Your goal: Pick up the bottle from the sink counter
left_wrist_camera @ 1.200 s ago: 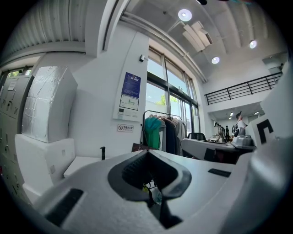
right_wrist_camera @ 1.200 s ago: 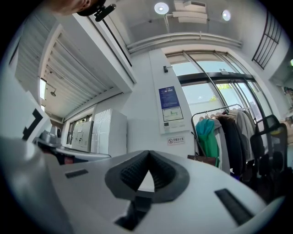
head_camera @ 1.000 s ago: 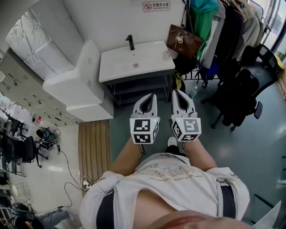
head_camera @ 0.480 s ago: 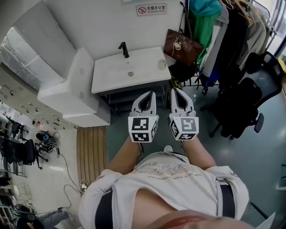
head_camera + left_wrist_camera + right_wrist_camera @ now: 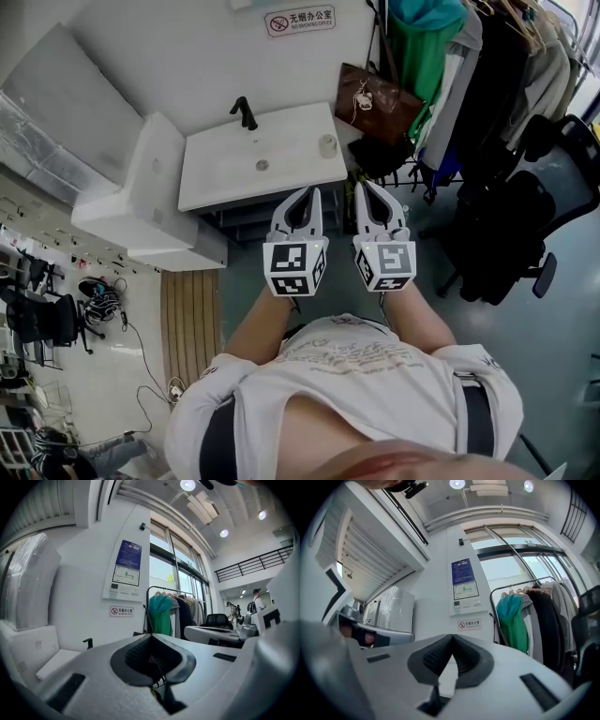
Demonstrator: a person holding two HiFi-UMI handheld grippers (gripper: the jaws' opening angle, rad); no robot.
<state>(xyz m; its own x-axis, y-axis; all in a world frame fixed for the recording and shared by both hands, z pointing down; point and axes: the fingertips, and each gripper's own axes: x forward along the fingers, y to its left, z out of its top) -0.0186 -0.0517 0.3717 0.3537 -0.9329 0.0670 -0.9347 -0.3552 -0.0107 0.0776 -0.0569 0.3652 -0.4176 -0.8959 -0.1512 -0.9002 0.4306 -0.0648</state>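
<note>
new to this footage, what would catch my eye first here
The white left gripper and right gripper, each with a square-marker cube, sit side by side mid-frame in the head view, both shut and empty. Beyond them stands a white rectangular sink counter with a black tap and a small pale bottle at its right rear corner.

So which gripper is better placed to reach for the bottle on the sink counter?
Right, narrowly. The bottle stands at the sink counter's right end, ahead between both grippers. The right gripper is on that side; the left gripper is about as near. Both are shut, empty.
</note>
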